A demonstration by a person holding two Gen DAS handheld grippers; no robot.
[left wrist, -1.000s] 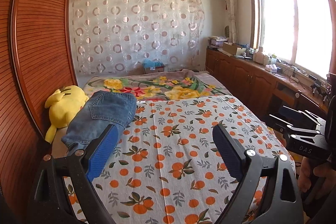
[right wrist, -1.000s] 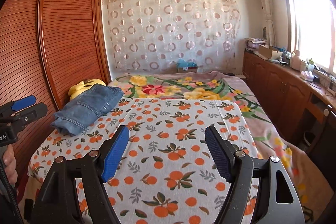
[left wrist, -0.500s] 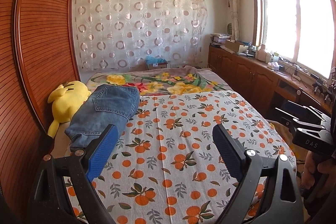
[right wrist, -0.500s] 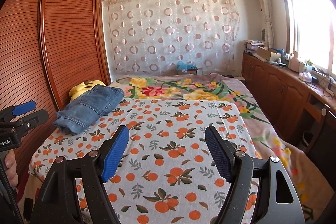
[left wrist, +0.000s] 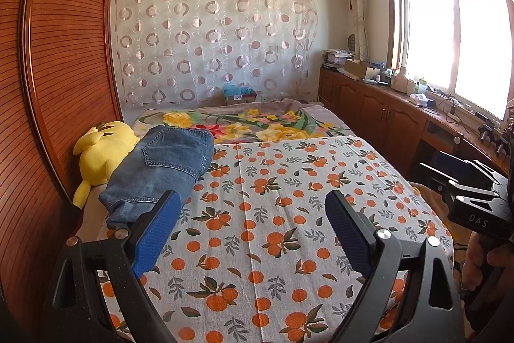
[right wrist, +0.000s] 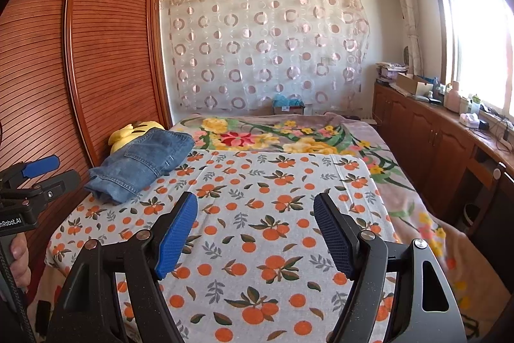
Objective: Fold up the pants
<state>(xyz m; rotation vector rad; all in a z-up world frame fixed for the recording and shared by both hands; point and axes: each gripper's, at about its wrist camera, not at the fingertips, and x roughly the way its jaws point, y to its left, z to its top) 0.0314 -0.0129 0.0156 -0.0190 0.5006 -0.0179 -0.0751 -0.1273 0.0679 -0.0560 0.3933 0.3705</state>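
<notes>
Folded blue denim pants lie in a compact stack at the left side of the bed, on the orange-print sheet. My left gripper hovers above the sheet, open, with nothing between its blue pads; its left finger stands just in front of the pants' near end. My right gripper is open and empty too, well right of the pants. Each gripper's side also shows at the edge of the other view.
A yellow plush toy lies behind the pants against the slatted wooden wardrobe. A floral blanket covers the bed's far part. Wooden cabinets under the window line the right wall. A person's hand grips the left handle.
The left wrist view has shifted a little, so the pants sit slightly nearer and more to the right. The pants and the right gripper have not moved.
</notes>
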